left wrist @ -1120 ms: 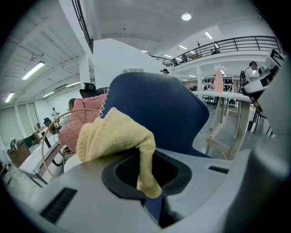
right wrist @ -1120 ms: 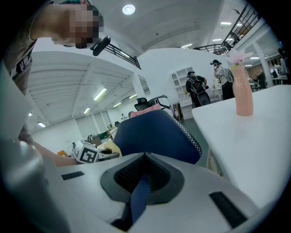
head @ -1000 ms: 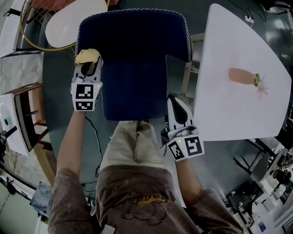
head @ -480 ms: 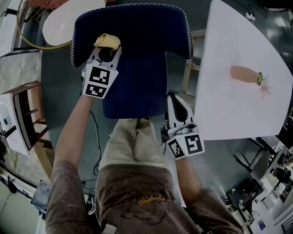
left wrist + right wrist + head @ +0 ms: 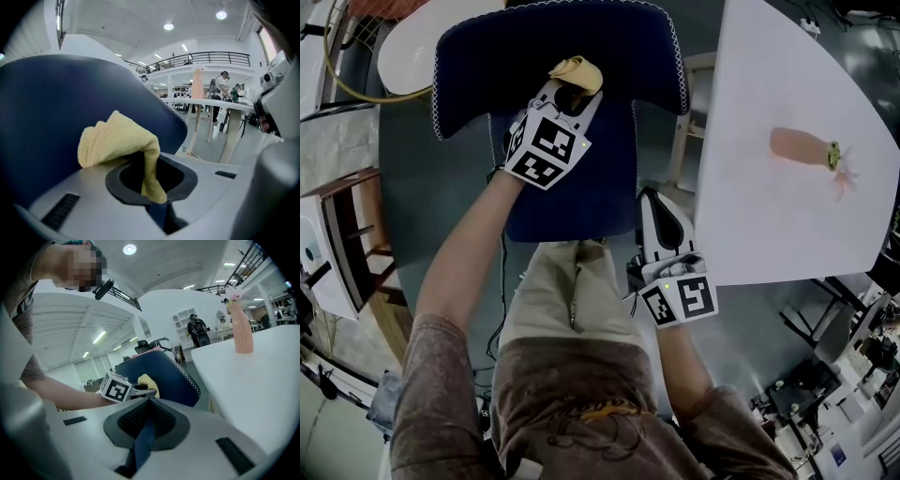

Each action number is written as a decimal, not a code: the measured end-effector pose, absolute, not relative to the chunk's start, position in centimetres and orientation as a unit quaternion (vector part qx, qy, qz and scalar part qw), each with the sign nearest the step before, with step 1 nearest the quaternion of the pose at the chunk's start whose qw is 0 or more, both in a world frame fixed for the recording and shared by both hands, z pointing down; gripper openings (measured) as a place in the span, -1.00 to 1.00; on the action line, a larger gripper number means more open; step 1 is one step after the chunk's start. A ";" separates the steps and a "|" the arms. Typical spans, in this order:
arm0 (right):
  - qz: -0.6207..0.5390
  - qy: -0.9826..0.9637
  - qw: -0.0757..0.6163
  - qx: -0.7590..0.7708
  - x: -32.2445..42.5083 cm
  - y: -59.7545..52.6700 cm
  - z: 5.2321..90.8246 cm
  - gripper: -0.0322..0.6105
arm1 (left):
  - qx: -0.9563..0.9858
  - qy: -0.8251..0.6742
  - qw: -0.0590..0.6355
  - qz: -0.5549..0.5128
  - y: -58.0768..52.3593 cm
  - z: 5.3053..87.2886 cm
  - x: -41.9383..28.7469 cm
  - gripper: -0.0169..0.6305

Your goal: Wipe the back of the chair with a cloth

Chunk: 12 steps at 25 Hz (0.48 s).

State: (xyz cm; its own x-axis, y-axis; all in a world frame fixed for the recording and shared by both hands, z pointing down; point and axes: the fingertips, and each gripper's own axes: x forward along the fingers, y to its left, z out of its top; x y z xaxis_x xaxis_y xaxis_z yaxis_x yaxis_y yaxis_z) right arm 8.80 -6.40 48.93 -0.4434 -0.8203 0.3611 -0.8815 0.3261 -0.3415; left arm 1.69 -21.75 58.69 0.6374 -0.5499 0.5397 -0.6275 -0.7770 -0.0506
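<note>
The chair's dark blue back (image 5: 609, 47) with white stitched edging fills the top of the head view. My left gripper (image 5: 570, 94) lies against its upper middle, shut on a folded yellow cloth (image 5: 578, 69) that touches the fabric. In the left gripper view the cloth (image 5: 117, 140) bulges out of the jaws against the chair back (image 5: 51, 103). My right gripper (image 5: 654, 202) sits at the lower right edge of the back, shut with a strip of the blue fabric (image 5: 143, 437) between its jaws. The right gripper view shows the cloth (image 5: 147, 382) and the left gripper (image 5: 136, 391) higher up on the chair (image 5: 173, 373).
A white table (image 5: 769, 216) stands close on the right with a pink bottle (image 5: 802, 150) on it. A white round top (image 5: 422, 56) is at the upper left, and a wooden shelf (image 5: 356, 234) at the left. The person's legs (image 5: 572, 291) are right behind the chair.
My left gripper has slid the cloth rightward and upward across the chair back, from its left edge to near the middle. The right gripper has stayed put.
</note>
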 end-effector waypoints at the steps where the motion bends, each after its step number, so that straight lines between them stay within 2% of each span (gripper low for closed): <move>1: 0.250 -0.811 0.060 0.525 9.0 -6.4 48.9 -0.82 | 0.906 -0.317 0.069 0.273 -21.8 58.7 2.7 -0.79; 12: 0.247 -0.806 0.052 0.535 10.3 -5.8 48.4 -0.82 | 0.935 -0.239 0.076 0.251 -19.8 58.4 12.2 -0.79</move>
State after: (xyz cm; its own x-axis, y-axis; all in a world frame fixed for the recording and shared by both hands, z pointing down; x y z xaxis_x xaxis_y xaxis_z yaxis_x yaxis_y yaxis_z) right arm 10.31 -5.83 48.36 -0.4216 -0.8369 0.3490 -0.8886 0.3046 -0.3430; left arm 12.20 -19.81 58.40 0.7599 -0.4092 0.5050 -0.4853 -0.8741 0.0220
